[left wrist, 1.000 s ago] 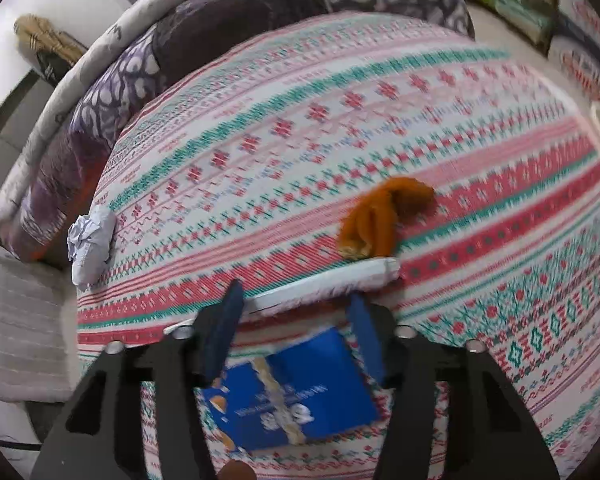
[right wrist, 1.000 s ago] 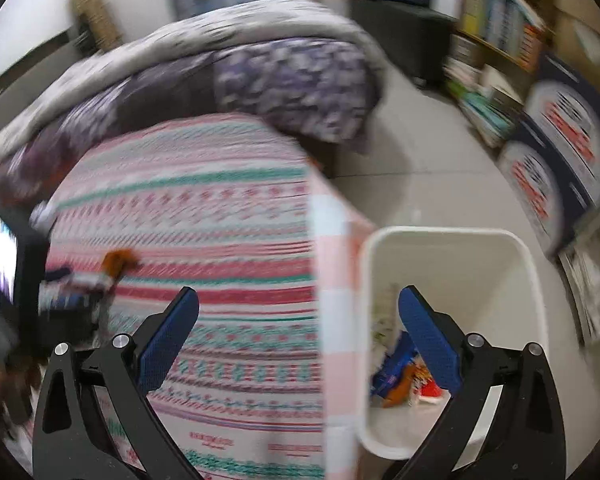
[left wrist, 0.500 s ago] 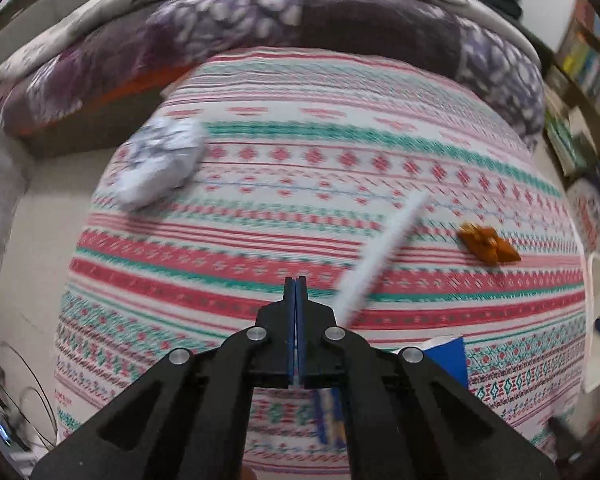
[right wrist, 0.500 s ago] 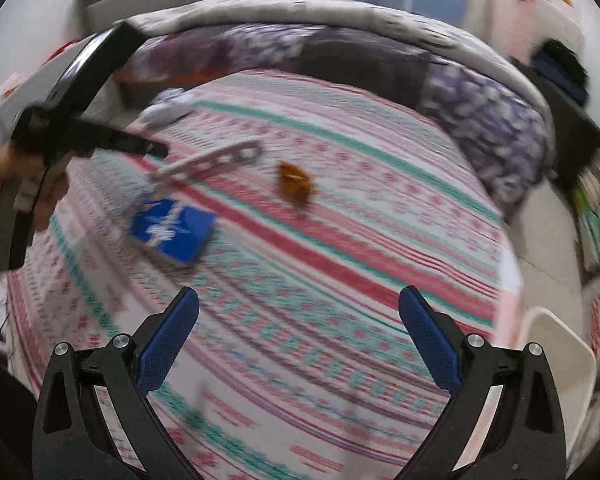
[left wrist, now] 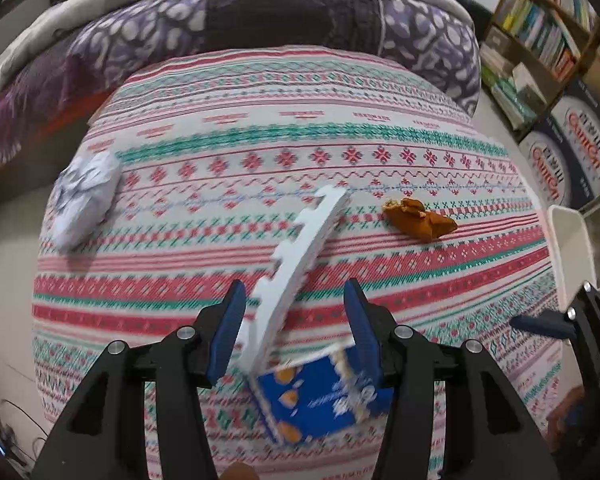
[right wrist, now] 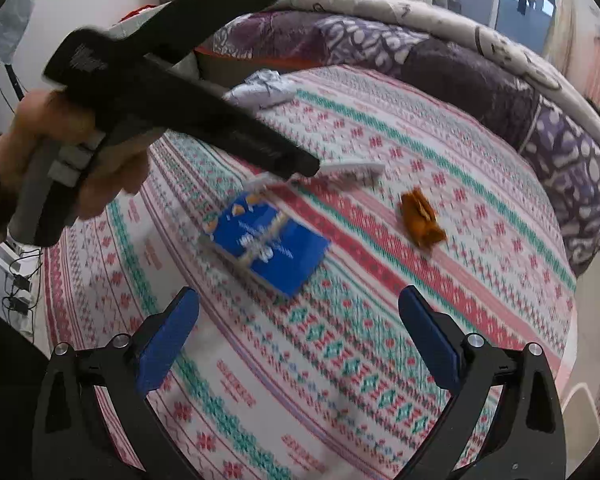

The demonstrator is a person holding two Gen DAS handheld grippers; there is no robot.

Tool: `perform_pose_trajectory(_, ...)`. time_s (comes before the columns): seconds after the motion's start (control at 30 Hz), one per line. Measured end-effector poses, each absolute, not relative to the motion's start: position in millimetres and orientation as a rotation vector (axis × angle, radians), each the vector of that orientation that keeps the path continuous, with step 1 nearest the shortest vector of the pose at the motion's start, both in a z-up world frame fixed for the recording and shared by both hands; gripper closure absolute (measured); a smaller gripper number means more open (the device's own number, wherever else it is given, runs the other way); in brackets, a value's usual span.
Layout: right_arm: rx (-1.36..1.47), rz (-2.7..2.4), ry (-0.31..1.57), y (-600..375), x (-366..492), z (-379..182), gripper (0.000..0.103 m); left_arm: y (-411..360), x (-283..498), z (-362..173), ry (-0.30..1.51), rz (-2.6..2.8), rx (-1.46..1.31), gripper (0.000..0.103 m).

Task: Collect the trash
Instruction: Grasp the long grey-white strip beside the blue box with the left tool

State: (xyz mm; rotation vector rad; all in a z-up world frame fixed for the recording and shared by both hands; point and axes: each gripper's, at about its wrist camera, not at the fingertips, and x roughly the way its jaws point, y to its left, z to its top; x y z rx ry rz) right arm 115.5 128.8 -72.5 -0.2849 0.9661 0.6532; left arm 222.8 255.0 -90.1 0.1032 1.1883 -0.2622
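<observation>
Trash lies on a bed with a patterned cover. A white notched foam strip (left wrist: 300, 256) runs between the open jaws of my left gripper (left wrist: 296, 328), which hovers over its near end. A blue snack wrapper (left wrist: 320, 400) lies just below it. An orange crumpled wrapper (left wrist: 420, 220) lies to the right, and a crumpled white paper (left wrist: 84, 196) at the left edge. My right gripper (right wrist: 300, 336) is open and empty above the bed, near the blue wrapper (right wrist: 268, 244). It also sees the foam strip (right wrist: 352, 170), the orange wrapper (right wrist: 420, 220) and the paper (right wrist: 260, 88).
A white bin (left wrist: 572, 248) stands off the bed's right side. A purple patterned quilt (left wrist: 280, 12) is bunched at the far end. A bookshelf (left wrist: 540, 40) and boxes (left wrist: 568, 152) stand at the right. The left gripper's body (right wrist: 180, 100) crosses the right wrist view.
My left gripper was shut half a second ago and is now open around the foam strip. My right gripper swung from the bin to over the bed and moved closer to the blue wrapper.
</observation>
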Motion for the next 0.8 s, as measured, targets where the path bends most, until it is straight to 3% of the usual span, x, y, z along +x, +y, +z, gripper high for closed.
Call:
perform_pose_trajectory(0.13, -0.299, 0.644, 0.981, 125.3, 115.6, -83.7, 0.007, 239.9, 237.1, -115.3, 1.241, -0.219, 0.170, 0.052)
perform_pose_trajectory(0.2, -0.316, 0.653, 0.976, 129.0, 118.7, -86.3, 0.007, 244.0, 239.2, -124.3, 1.254, -0.182, 0.188, 0.057)
perform_pose_trajectory(0.23, -0.326, 0.664, 0.971, 132.8, 121.5, -87.1, 0.007, 250.7, 238.7, -125.7, 1.252, -0.180, 0.164, 0.067)
perform_pose_trajectory(0.27, -0.336, 0.683, 0.969, 137.7, 125.0, -88.0, 0.007, 259.3, 238.0, -123.4, 1.250, -0.182, 0.133, 0.089)
perform_pose_trajectory(0.3, -0.346, 0.700, 0.967, 141.6, 128.3, -89.1, 0.007, 266.1, 238.1, -122.3, 1.259, -0.175, 0.116, 0.092)
perform_pose_trajectory(0.73, -0.667, 0.939, 0.978, 227.7, 150.2, -114.7, 0.008, 330.7, 206.5, -68.4, 1.140, -0.182, -0.047, 0.093)
perform_pose_trajectory(0.8, -0.686, 0.960, 1.004, 232.4, 150.9, -120.3, 0.021, 329.8, 206.1, -60.8, 1.123, -0.194, -0.054, 0.093)
